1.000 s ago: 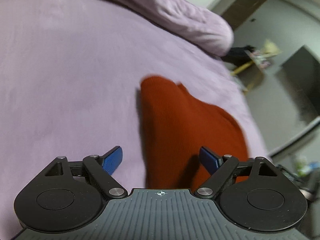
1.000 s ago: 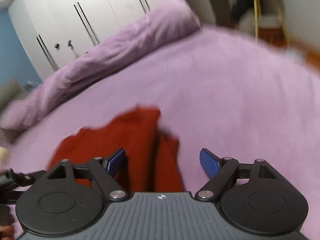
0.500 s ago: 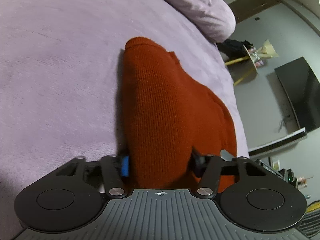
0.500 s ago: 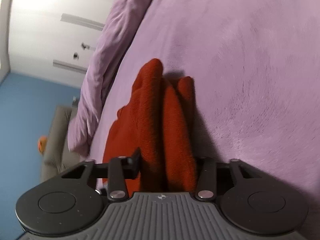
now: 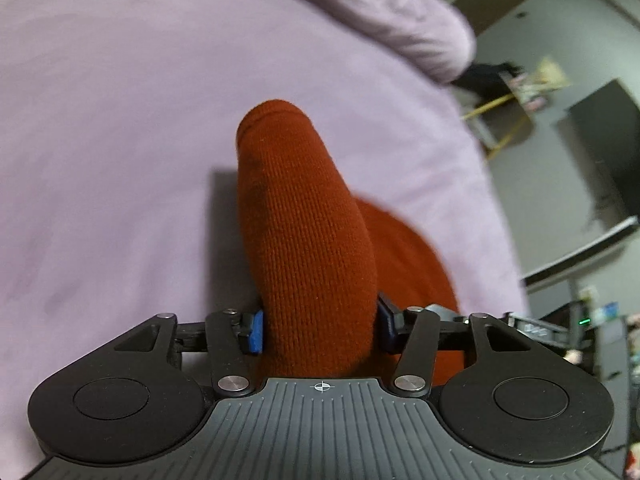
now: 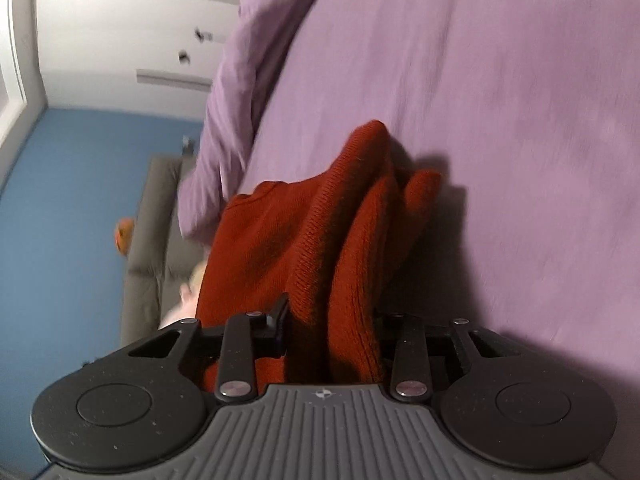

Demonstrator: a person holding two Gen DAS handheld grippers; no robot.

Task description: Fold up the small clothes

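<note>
A rust-red knit garment [image 5: 304, 220] rises off the lilac bed cover [image 5: 120, 140] as a bunched roll. It runs between the blue pads [image 5: 256, 332] of my left gripper [image 5: 320, 326], which press on it from both sides while the jaws are opening slightly. In the right wrist view the same garment [image 6: 304, 232] hangs in thick folds over the bed cover [image 6: 500, 120]. There my right gripper [image 6: 332, 328] pinches a fold, its jaws still closing. The cloth hides the right gripper's pads.
A rolled lilac duvet [image 5: 400, 20] lies along the far side of the bed, also in the right wrist view [image 6: 240, 60]. The bed's edge drops at the right toward a dark screen [image 5: 600, 140]. A white wardrobe [image 6: 120, 40] and a grey sofa [image 6: 152, 220] stand beyond.
Both grippers went from wide open over the flat garment to closed on it. The cloth is now bunched and raised off the bed. The right wrist view has rolled.
</note>
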